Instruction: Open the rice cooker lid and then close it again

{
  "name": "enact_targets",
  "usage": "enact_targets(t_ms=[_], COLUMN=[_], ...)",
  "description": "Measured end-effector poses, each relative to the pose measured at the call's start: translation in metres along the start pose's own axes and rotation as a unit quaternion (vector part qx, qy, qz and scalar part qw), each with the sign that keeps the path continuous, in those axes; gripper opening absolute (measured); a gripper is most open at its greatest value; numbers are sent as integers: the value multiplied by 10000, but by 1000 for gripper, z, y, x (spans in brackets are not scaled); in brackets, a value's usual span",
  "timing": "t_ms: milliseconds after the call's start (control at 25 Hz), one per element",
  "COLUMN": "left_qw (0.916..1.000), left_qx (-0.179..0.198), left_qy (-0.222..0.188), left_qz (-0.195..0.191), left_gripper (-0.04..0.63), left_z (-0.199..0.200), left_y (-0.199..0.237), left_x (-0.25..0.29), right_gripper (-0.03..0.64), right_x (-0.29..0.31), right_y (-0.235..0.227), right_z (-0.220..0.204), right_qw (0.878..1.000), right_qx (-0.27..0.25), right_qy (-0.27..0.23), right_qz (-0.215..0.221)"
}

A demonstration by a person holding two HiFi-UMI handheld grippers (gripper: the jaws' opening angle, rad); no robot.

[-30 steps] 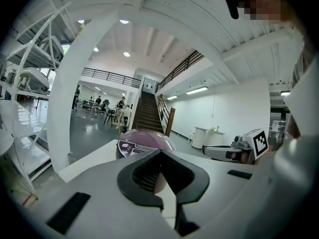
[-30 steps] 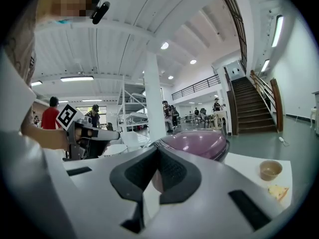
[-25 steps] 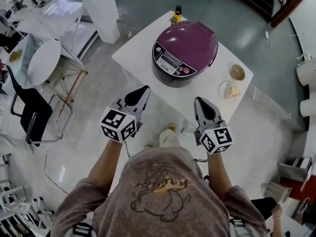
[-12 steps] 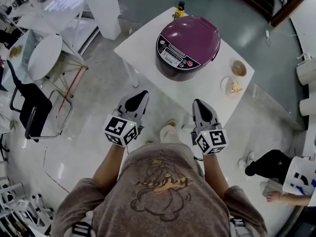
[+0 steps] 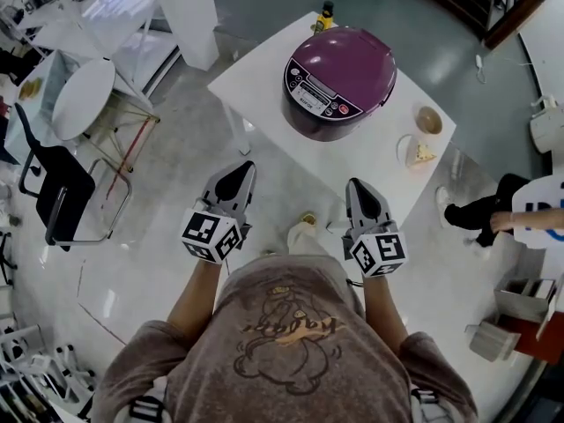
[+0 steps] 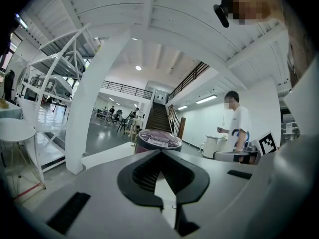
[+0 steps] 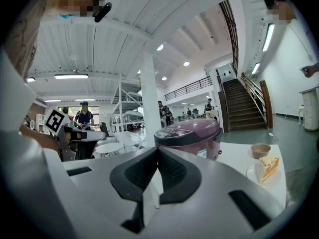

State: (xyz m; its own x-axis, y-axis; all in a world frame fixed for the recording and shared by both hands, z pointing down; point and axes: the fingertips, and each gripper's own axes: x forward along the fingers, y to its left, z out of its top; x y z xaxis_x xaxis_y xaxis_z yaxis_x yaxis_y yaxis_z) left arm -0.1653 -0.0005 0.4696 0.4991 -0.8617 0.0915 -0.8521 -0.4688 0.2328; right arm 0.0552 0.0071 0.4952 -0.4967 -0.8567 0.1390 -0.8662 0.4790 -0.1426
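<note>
At the far left a black chair (image 5: 55,192) stands on the floor beside a round white side table (image 5: 84,100). My left gripper (image 5: 240,167) is over the floor, short of the table (image 5: 260,82) and well apart from the cooker (image 5: 339,82). In the left gripper view its jaws are pressed together at the tips, with nothing between them, and they point level at the cooker.

The cooker stands upright on the white table with its purple lid down. Its control panel faces me, toward the lower left of the head view, and its back edge lies toward the upper right, so its front-to-back line runs diagonally away from me. A bottle (image 5: 327,11) stands just behind it at the table's far corner.

My right gripper (image 5: 359,186) is at the table's near edge, also well apart from the cooker. Its jaws are pressed together and empty, and they point just left of the cooker in the right gripper view.

To the right of the cooker sit a small cup (image 5: 429,120) and, nearer me, a cake slice (image 5: 422,154) on a plate (image 5: 407,152). A person (image 5: 520,218) is on the floor at the far right.
</note>
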Motion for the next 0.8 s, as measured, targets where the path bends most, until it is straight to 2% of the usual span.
enact_targets(t_ms=[800], left_qw=[10000], left_qx=[15], left_qy=[-69], left_qz=[-54], left_gripper=[20], left_z=[6], left_y=[-14], left_x=[-5], right_gripper=[-8], right_x=[-8], right_y=[6], right_z=[1], right_qw=[10000], right_qx=[-24], right_qy=[27], right_qz=[18])
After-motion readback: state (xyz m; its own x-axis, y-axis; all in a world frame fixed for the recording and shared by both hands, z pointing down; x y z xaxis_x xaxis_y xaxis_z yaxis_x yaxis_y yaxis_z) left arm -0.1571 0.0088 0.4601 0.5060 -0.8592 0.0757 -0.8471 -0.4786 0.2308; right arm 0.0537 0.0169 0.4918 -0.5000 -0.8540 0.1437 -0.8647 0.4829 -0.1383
